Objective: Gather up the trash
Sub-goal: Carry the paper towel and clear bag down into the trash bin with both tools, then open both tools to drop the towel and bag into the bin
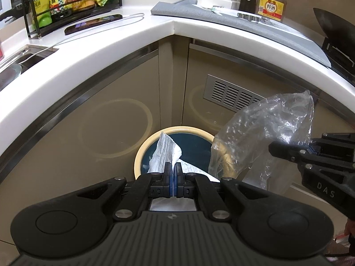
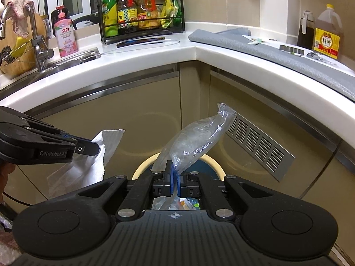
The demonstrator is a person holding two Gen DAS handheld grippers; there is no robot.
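the white l-shaped kitchen counter [image 1: 137, 44] wraps a corner of beige cabinet doors [image 1: 115, 115]. in that corner on the floor stands a round bin with a cream rim and dark inside [image 1: 142, 153]. above the bin, the right gripper [image 2: 175, 177] pinches a crumpled clear plastic bag [image 2: 195, 141], its top standing up. the left gripper [image 1: 173, 170] is pressed tight on a white paper towel [image 1: 165, 153] over the bin's mouth.
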